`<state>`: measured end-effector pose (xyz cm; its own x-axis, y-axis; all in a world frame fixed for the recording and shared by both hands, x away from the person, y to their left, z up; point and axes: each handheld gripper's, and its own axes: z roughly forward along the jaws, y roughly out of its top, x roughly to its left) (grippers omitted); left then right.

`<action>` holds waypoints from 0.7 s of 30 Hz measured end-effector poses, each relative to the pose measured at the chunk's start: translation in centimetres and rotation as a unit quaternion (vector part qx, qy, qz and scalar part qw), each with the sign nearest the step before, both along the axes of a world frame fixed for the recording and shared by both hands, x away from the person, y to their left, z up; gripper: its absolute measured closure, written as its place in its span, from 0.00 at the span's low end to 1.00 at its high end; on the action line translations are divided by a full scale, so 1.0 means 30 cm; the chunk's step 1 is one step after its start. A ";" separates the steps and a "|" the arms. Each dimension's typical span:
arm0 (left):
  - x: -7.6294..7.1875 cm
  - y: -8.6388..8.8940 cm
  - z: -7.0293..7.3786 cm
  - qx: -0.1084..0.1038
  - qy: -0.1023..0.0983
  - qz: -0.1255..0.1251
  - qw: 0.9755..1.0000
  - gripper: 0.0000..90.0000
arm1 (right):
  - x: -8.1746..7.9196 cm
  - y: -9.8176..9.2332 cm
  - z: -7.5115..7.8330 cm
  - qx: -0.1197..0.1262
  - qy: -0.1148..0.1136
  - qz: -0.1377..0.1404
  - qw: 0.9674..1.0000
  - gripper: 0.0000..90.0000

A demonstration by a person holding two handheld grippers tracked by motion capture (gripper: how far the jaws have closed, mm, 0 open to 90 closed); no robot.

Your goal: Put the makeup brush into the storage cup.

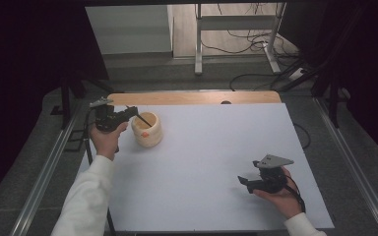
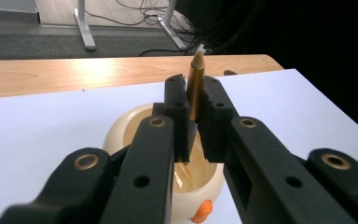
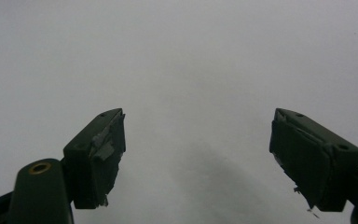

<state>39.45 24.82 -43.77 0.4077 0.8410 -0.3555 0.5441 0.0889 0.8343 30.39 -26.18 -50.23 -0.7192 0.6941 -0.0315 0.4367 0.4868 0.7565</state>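
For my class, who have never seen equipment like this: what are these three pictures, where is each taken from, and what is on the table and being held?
No robot here: a person in white sleeves holds a hand-operated gripper in each hand, each with two black jaws. The high view looks down from above the person's side of the table, which has a white surface. The other two pictures come from small cameras riding on each gripper, looking along its jaws.

On the table stands a cream-coloured cup with a small orange knob on its side. The left gripper is shut on a thin golden-brown stick with a pointed tip, held over the cup's opening; its lower end seems to reach into the cup. The right gripper is open and holds nothing, resting low over bare table nearer the person.
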 end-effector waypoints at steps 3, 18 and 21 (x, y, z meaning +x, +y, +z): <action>0.005 -0.007 -0.010 0.001 0.004 -0.001 1.000 0.93 | 0.001 -0.001 0.000 0.000 0.001 0.001 1.000 0.21; 0.027 -0.051 -0.039 0.013 0.015 -0.012 1.000 0.92 | 0.001 -0.001 -0.001 -0.002 0.002 0.001 1.000 0.21; 0.028 -0.054 -0.048 0.012 0.018 -0.013 1.000 0.92 | 0.000 -0.001 -0.001 -0.002 0.002 0.001 1.000 0.21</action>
<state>40.29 23.18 -45.20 0.4166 0.8392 -0.3497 0.5749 0.0548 0.8164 30.40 -26.20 -50.27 -0.7206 0.6926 -0.0324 0.4384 0.4913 0.7526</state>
